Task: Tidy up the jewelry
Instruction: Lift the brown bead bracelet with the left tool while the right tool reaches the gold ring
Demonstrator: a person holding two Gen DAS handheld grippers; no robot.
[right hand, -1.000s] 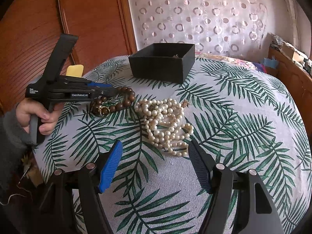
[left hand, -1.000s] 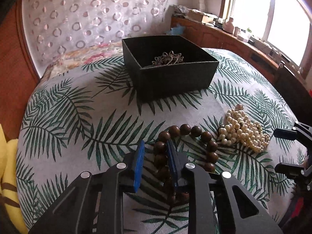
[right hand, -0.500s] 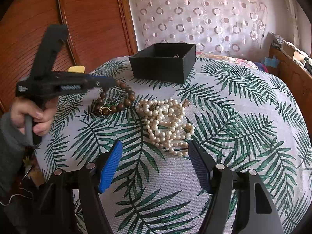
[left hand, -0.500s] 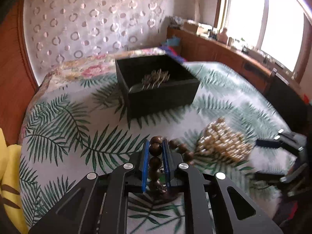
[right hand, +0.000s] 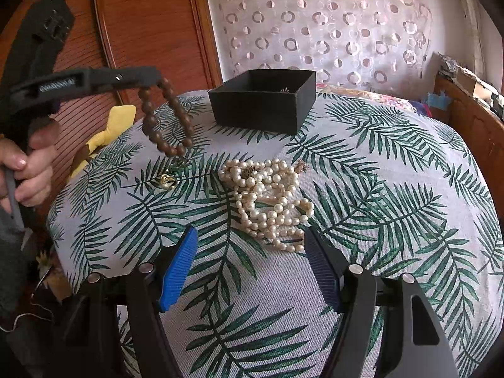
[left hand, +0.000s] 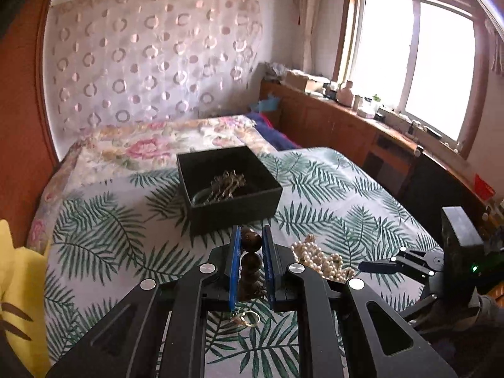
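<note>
My left gripper (left hand: 250, 236) is shut on a brown wooden bead bracelet (left hand: 251, 261) and holds it above the table. In the right wrist view the bracelet (right hand: 167, 119) hangs from that gripper (right hand: 154, 77), left of the black box (right hand: 263, 99). The open black box (left hand: 228, 189) holds a gold chain piece (left hand: 226, 184). A heap of pearl necklaces (right hand: 267, 198) lies on the leaf-print cloth, just ahead of my open, empty right gripper (right hand: 250, 245). A small gold item (right hand: 165, 181) lies under the hanging bracelet.
The round table (right hand: 393, 189) drops off at its edges. A yellow cushion (right hand: 107, 132) sits at the left, by a wooden wall. A floral bed (left hand: 141, 148) lies behind the table. A wooden sill with clutter (left hand: 362, 107) runs under the window.
My left gripper closed on the bead bracelet and lifted it off the cloth, up toward the box. The right gripper stayed still and open.
</note>
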